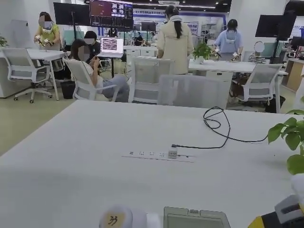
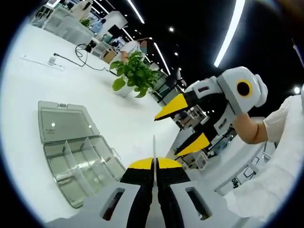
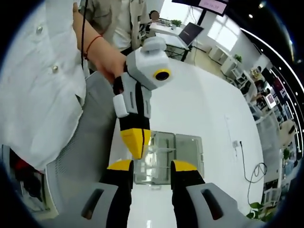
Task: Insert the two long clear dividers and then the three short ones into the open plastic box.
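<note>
Pinching a thin clear plastic divider (image 2: 153,145) in the closed left gripper (image 2: 154,164), near the open transparent plastic box (image 2: 61,122) on the white tabletop (image 2: 28,85). Holding the right gripper (image 3: 152,165) spread, empty. Probably needing upright lowering into a free slot.

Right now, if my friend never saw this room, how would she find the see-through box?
Start at the big white table and come to its near edge. A flat plastic box lies there with its lid open. Unlike the green plant and the black cable, it is see-through, with thin walls inside.
</note>
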`<action>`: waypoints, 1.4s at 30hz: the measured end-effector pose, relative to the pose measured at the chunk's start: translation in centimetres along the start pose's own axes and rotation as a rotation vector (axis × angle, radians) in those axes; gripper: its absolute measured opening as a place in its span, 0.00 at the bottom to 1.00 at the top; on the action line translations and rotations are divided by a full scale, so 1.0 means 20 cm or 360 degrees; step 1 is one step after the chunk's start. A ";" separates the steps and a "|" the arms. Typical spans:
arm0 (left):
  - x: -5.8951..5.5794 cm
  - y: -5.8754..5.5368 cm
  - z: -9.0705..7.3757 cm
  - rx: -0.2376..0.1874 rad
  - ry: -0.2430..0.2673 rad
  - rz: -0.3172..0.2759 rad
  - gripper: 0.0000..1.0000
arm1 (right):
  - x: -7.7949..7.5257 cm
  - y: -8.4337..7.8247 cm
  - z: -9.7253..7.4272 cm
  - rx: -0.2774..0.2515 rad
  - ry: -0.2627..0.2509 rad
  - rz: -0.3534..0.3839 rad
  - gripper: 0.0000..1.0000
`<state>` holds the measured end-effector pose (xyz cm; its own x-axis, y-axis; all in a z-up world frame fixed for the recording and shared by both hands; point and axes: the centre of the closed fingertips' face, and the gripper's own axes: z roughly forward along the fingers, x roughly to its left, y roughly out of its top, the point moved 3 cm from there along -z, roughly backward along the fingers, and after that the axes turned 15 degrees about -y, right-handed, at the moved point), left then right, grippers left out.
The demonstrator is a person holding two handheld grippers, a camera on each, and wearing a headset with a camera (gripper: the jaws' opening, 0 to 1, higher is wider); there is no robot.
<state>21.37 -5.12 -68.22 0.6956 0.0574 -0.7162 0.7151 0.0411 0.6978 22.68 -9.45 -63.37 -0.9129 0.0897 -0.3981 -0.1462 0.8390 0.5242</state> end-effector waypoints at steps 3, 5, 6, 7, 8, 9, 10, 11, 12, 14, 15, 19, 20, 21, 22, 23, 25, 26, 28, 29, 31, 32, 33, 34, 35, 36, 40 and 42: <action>-0.02 0.00 -0.01 0.0068 -0.0022 0.0150 0.00 | -0.01 0.01 -0.02 -0.0031 0.0081 0.0094 0.29; -0.03 -0.01 -0.01 0.0113 -0.0037 0.0242 0.00 | -0.01 0.02 -0.03 -0.0052 0.0130 0.0156 0.28; -0.04 -0.01 -0.01 0.0141 -0.0055 0.0294 0.00 | 0.00 0.02 -0.04 -0.0062 0.0179 0.0174 0.27; -0.05 -0.01 -0.01 0.0148 -0.0061 0.0306 0.00 | 0.00 0.02 -0.05 -0.0071 0.0214 0.0195 0.25; -0.06 -0.01 -0.01 0.0169 -0.0075 0.0350 0.00 | 0.00 0.03 -0.05 -0.0077 0.0234 0.0215 0.24; -0.06 -0.02 -0.01 0.0189 -0.0091 0.0395 0.00 | 0.00 0.03 -0.05 -0.0083 0.0276 0.0241 0.24; -0.07 -0.02 -0.01 0.0219 -0.0102 0.0442 0.00 | 0.01 0.03 -0.06 -0.0084 0.0312 0.0251 0.23; -0.08 -0.03 -0.01 0.0244 -0.0111 0.0474 0.00 | 0.02 0.03 -0.06 -0.0080 0.0346 0.0259 0.22; -0.09 -0.04 -0.01 0.0268 -0.0130 0.0512 0.00 | 0.02 0.03 -0.06 -0.0077 0.0373 0.0265 0.21; -0.11 -0.04 -0.01 0.0288 -0.0159 0.0559 0.00 | 0.05 0.03 -0.07 -0.0075 0.0458 0.0286 0.19; -0.12 -0.04 -0.01 0.0301 -0.0172 0.0594 0.00 | 0.06 0.04 -0.07 -0.0077 0.0484 0.0296 0.18; -0.14 -0.05 0.00 0.0333 -0.0205 0.0675 0.00 | 0.06 0.02 -0.07 -0.0076 0.0564 0.0314 0.15; -0.15 -0.04 0.00 0.0334 -0.0213 0.0690 0.00 | 0.07 0.03 -0.06 -0.0078 0.0581 0.0319 0.15; -0.15 -0.05 0.00 0.0336 -0.0217 0.0694 0.00 | 0.08 0.03 -0.06 -0.0077 0.0598 0.0326 0.15; -0.16 -0.05 0.00 0.0339 -0.0227 0.0706 0.00 | 0.08 0.04 -0.06 -0.0077 0.0615 0.0333 0.14; -0.17 -0.04 0.01 0.0338 -0.0243 0.0732 0.00 | 0.09 0.04 -0.06 -0.0075 0.0629 0.0336 0.13; -0.17 -0.04 0.00 0.0346 -0.0239 0.0746 0.00 | 0.11 0.04 -0.06 -0.0073 0.0669 0.0335 0.13; -0.17 -0.05 0.00 0.0351 -0.0247 0.0752 0.00 | 0.11 0.03 -0.07 -0.0072 0.0683 0.0334 0.12; -0.18 -0.04 0.00 0.0347 -0.0251 0.0764 0.00 | 0.13 0.04 -0.07 -0.0066 0.0706 0.0330 0.10; -0.18 -0.04 0.00 0.0346 -0.0254 0.0766 0.00 | 0.14 0.04 -0.07 -0.0064 0.0710 0.0326 0.10; -0.19 -0.04 0.00 0.0339 -0.0264 0.0768 0.00 | 0.15 0.04 -0.06 -0.0064 0.0720 0.0321 0.09; -0.19 -0.04 0.00 0.0340 -0.0264 0.0778 0.00 | 0.15 0.04 -0.06 -0.0063 0.0722 0.0319 0.09; -0.19 -0.04 0.00 0.0337 -0.0267 0.0783 0.00 | 0.16 0.04 -0.06 -0.0062 0.0725 0.0315 0.09; -0.20 -0.04 0.00 0.0329 -0.0271 0.0780 0.00 | 0.16 0.04 -0.06 -0.0062 0.0728 0.0313 0.09; -0.20 -0.04 0.00 0.0330 -0.0269 0.0785 0.00 | 0.17 0.05 -0.06 -0.0064 0.0732 0.0311 0.08; -0.20 -0.04 0.00 0.0331 -0.0269 0.0789 0.00 | 0.17 0.05 -0.06 -0.0066 0.0735 0.0311 0.07; -0.20 -0.04 0.00 0.0331 -0.0272 0.0799 0.00 | 0.19 0.05 -0.06 -0.0072 0.0742 0.0295 0.05; -0.21 -0.04 0.00 0.0328 -0.0275 0.0810 0.00 | 0.19 0.05 -0.06 -0.0070 0.0747 0.0297 0.03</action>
<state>17.93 -5.47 -65.80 0.9446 -0.1454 -0.2944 0.2740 -0.1452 0.9507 18.65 -8.97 -63.51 -0.9964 -0.0234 0.0817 0.0294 0.8072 0.5896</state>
